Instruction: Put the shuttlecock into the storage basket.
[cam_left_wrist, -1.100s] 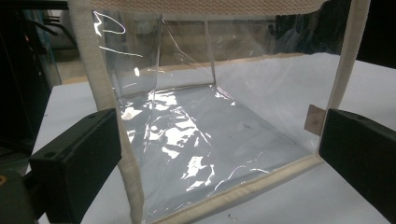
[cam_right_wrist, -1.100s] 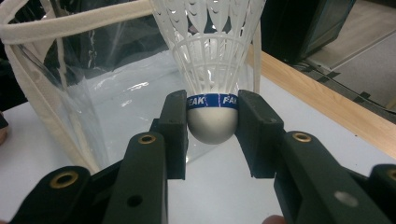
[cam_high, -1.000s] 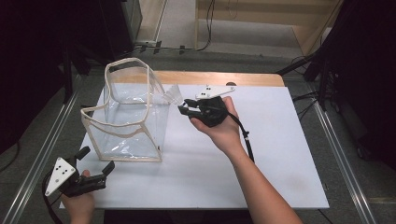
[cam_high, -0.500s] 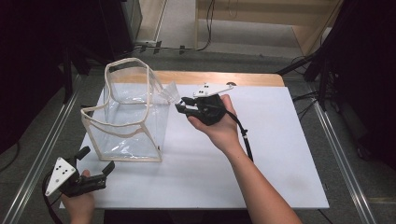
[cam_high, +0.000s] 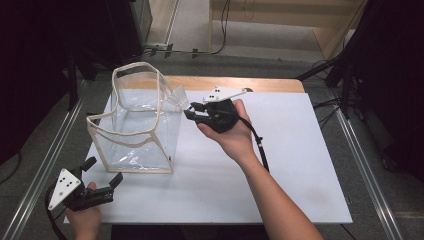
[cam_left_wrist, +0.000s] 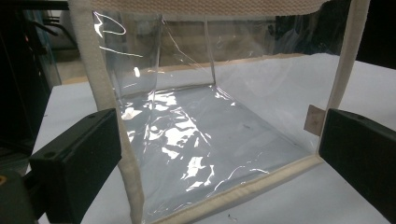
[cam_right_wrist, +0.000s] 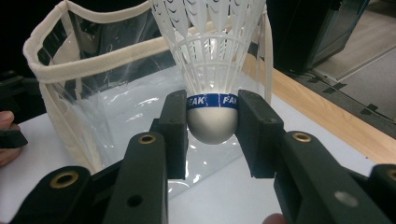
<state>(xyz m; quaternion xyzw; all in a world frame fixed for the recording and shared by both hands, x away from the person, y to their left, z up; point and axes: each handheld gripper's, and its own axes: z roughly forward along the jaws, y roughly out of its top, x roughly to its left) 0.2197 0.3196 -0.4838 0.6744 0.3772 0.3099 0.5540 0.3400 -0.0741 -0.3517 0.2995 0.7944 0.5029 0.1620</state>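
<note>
Two grippers share the work: your right gripper (cam_right_wrist: 212, 116) is clamped on the rounded cork of a shuttlecock (cam_right_wrist: 212, 70), skirt pointing away toward the clear bag (cam_high: 137, 125) just ahead, probably for dropping in. Your left gripper (cam_left_wrist: 219, 154), jaws apart, faces the bag's near side on the white surface (cam_high: 300, 150).

One clear bag (cam_high: 137, 127) with cream trim stands on one white table (cam_high: 300, 165). One shuttlecock (cam_right_wrist: 212, 70), white with a blue band, is pinched by its cork between the jaws of the right gripper (cam_right_wrist: 212, 123). Two grippers in all; the left gripper (cam_high: 102, 187) has its jaws spread. Two hands hold them
</note>
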